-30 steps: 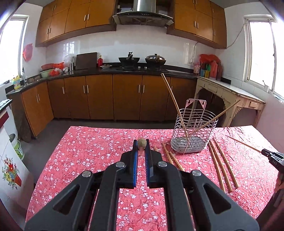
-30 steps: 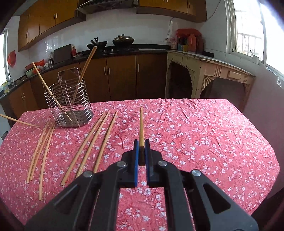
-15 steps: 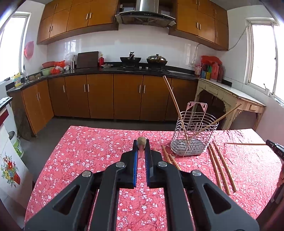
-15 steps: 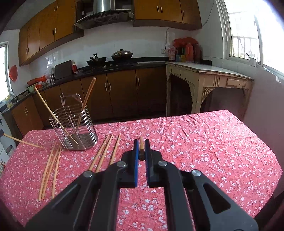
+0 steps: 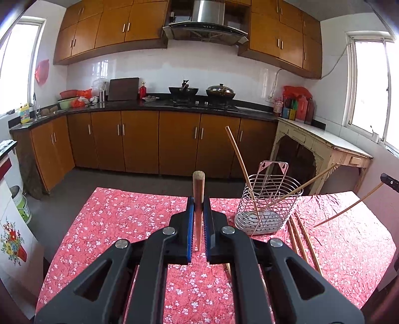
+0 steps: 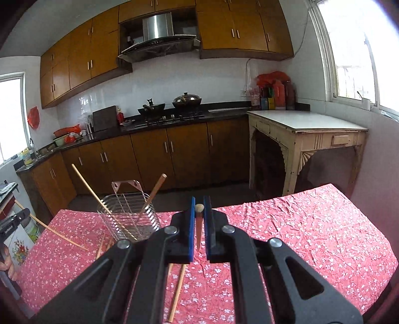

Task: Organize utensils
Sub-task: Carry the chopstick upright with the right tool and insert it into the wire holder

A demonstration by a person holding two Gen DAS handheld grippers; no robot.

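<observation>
Home kitchen: wooden cabinets (image 5: 139, 142), range hood (image 5: 207, 23), gas hob with wok (image 5: 183, 90), dark countertop (image 5: 124, 103), floral-clothed table (image 5: 112, 224).

In the left wrist view, the wire basket (image 5: 268, 199) stands on the table (image 5: 119, 214) at centre right, with two chopsticks (image 5: 240, 167) leaning in it. More loose chopsticks (image 5: 303, 239) lie on the cloth just right of the basket. Behind the table, the counter (image 5: 159, 106) runs across mid-frame, with a side table (image 5: 331, 147) at right.
</observation>
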